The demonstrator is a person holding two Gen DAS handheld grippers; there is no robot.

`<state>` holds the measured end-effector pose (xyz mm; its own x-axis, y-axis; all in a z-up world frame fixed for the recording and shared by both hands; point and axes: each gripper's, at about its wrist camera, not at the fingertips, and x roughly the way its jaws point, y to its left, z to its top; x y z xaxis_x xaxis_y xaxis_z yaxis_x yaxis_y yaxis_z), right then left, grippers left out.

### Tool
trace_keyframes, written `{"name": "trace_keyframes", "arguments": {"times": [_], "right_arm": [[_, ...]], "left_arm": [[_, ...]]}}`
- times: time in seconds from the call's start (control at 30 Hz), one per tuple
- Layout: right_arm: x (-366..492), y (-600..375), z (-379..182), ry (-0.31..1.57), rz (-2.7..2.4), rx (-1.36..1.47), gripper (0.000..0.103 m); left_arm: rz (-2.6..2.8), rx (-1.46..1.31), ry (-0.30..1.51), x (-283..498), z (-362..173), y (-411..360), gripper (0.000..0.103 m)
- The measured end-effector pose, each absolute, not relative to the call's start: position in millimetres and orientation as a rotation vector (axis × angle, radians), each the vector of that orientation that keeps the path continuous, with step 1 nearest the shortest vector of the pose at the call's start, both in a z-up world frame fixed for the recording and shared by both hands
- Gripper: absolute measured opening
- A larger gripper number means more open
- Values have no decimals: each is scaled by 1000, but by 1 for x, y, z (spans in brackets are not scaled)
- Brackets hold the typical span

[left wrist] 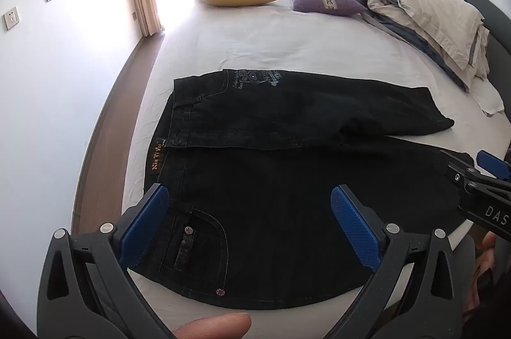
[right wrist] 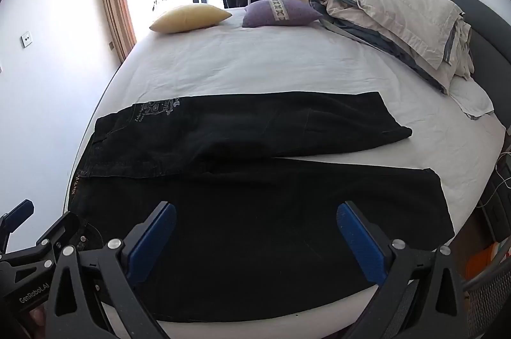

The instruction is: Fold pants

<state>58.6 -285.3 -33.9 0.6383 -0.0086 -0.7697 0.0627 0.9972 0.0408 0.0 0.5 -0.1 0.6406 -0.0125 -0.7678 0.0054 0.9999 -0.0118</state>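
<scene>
Left wrist view: the left gripper [left wrist: 250,220], blue pads spread wide, hovers empty over black denim pants [left wrist: 287,179] spread flat on the white-sheeted bed [left wrist: 255,51], waistband toward nine o'clock. Right gripper [right wrist: 255,238], equally wide, grips nothing above the legs running toward three o'clock.

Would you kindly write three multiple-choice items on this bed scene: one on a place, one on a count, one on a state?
1. Where does the waistband of the pants lie in the right wrist view?
A. left
B. right
C. far end, by the cushions

2. How many small cushions lie at the far end of the bed?
A. one
B. two
C. four

3. How does the right gripper stand?
A. shut on a leg
B. shut on nothing
C. open, holding nothing

Key:
1 A, the orange-lettered label sits at the left.
2 B, a yellow cushion and a purple cushion.
3 C, its blue pads stand wide apart above the cloth.
</scene>
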Motion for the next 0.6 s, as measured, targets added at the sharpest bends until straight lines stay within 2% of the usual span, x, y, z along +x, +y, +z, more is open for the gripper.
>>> {"name": "trace_keyframes", "arguments": {"times": [0.6], "right_arm": [[53,-284,-39,886,-26,51,103]], "left_arm": [[-5,-4,886,1,-9,1,103]]}}
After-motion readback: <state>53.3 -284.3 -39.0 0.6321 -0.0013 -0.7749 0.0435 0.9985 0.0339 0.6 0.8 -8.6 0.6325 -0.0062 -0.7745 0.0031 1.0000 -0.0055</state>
